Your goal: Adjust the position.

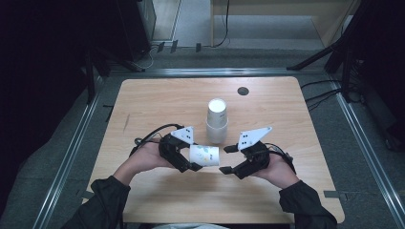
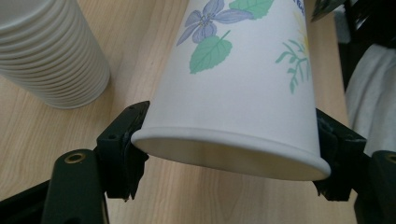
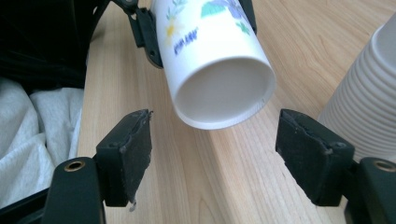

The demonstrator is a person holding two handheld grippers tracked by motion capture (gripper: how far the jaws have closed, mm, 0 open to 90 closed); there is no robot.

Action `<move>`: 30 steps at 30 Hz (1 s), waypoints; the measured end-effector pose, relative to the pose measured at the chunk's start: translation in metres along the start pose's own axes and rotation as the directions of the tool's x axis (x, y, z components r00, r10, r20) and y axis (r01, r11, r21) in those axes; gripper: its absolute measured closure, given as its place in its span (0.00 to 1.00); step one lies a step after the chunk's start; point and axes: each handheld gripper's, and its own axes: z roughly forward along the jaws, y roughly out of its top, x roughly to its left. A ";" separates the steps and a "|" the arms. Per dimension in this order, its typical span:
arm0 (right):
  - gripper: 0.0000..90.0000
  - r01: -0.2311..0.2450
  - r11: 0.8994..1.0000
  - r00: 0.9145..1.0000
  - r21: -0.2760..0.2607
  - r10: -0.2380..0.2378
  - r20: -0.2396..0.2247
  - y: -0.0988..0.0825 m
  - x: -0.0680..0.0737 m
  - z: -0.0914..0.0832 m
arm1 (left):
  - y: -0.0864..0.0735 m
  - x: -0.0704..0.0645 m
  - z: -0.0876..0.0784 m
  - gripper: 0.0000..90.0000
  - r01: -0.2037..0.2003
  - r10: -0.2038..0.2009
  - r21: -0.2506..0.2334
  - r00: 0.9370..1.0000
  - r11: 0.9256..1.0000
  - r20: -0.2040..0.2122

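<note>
Light wood table (image 1: 157, 100) in a dark room, grey floor around it. Closest to us, the left gripper (image 1: 184, 156) is clamped on the rim end of a flowered paper cup (image 1: 204, 155), held sideways just above the table. The right gripper (image 1: 230, 159) sits with its jaws spread wide at the cup's base. If it's a handover, we'd close gently so the wall doesn't crush. Beyond stands the cup stack (image 1: 217, 121); its ribbed rims show in the left gripper view (image 2: 46, 51).
</note>
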 end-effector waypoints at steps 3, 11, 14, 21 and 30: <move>0.30 0.002 1.000 1.000 0.010 -0.002 0.008 -0.002 0.002 0.000 | 0.004 0.000 0.006 0.28 -0.014 0.013 0.035 1.000 0.999 0.008; 0.30 -0.002 0.999 1.000 0.034 0.001 0.030 -0.008 0.004 0.000 | 0.009 0.000 0.021 0.28 -0.032 0.030 0.105 0.999 0.994 0.022; 0.30 0.000 0.999 1.000 0.046 -0.002 0.031 -0.008 0.005 0.003 | 0.010 0.000 0.025 0.28 -0.027 0.024 0.130 0.999 0.991 0.026; 0.31 0.010 0.998 1.000 0.068 -0.010 -0.002 -0.009 0.004 0.016 | 0.013 -0.005 0.033 0.28 -0.031 0.020 0.168 0.998 0.985 0.066; 0.32 0.043 0.993 0.998 0.113 -0.038 -0.046 -0.009 0.004 0.035 | 0.014 -0.011 0.037 0.29 -0.052 0.036 0.206 0.996 0.977 0.079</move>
